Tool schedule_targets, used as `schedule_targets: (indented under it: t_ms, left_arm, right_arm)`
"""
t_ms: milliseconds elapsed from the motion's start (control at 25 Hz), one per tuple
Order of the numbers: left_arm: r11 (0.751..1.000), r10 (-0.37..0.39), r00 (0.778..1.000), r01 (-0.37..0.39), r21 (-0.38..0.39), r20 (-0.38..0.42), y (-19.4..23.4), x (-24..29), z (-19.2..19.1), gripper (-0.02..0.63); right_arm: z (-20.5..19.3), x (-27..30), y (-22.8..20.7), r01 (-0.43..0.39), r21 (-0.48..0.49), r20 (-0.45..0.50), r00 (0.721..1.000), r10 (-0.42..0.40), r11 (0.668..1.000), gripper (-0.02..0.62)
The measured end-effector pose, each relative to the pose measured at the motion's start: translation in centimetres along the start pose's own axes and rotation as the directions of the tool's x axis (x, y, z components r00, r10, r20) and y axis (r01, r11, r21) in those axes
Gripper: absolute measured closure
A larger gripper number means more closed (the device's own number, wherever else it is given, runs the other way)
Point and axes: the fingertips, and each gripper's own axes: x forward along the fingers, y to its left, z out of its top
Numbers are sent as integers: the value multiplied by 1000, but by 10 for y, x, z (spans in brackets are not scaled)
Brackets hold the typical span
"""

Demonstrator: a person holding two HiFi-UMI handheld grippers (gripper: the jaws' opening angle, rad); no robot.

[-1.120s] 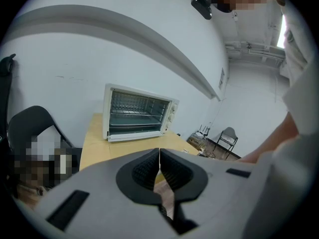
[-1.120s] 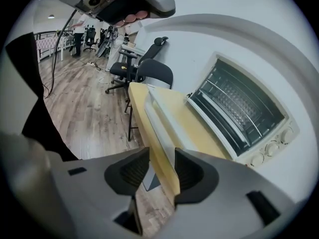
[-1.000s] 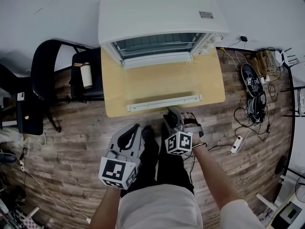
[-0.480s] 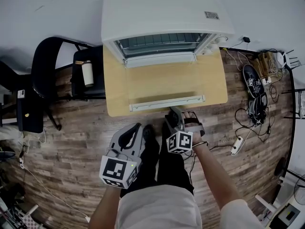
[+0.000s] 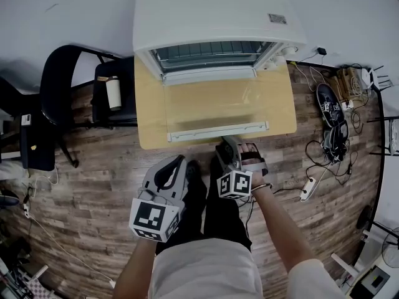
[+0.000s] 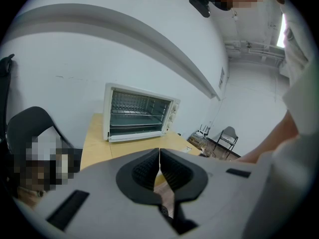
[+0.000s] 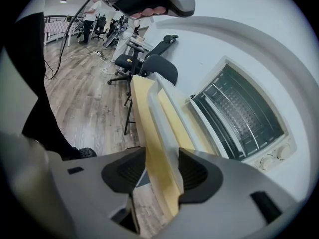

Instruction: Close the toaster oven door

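Right tongs (image 5: 227,145), released after just opening, are framing the door handle (image 5: 218,131) fronting the toaster oven (image 5: 215,14), needing squaring up before pinching and lifting.

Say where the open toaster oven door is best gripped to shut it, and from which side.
Grip the handle bar on the door's free edge, coming from the table's near side. The door lies flat, hinged at the toaster oven, so that bar is farthest out. The right gripper's jaws, just opening, straddle it.

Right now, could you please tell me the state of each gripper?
Left gripper: closed, empty.
Right gripper: open, jaws just opened; the door handle shows in the gap, not gripped.
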Motion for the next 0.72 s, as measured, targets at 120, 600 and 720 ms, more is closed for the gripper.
schedule_targets:
  t_ms: [120,600,720]
  left_arm:
    - [1000,-1,1000,1,2,2,-1,-1,1,597]
    - [1000,1,1000,-1,8,10,-7,-6,5,597]
    - [1000,4,1000,-4,8,17,-6,-7,7,597]
  right_arm:
    - [1,-2,-4,19,-14,-5,1000,-19,1000,417]
    - [4,-10,-19,90,-49,4,996,-89,995,471]
    - [6,-13,-26,109,-54,13,994,-109,993,495]
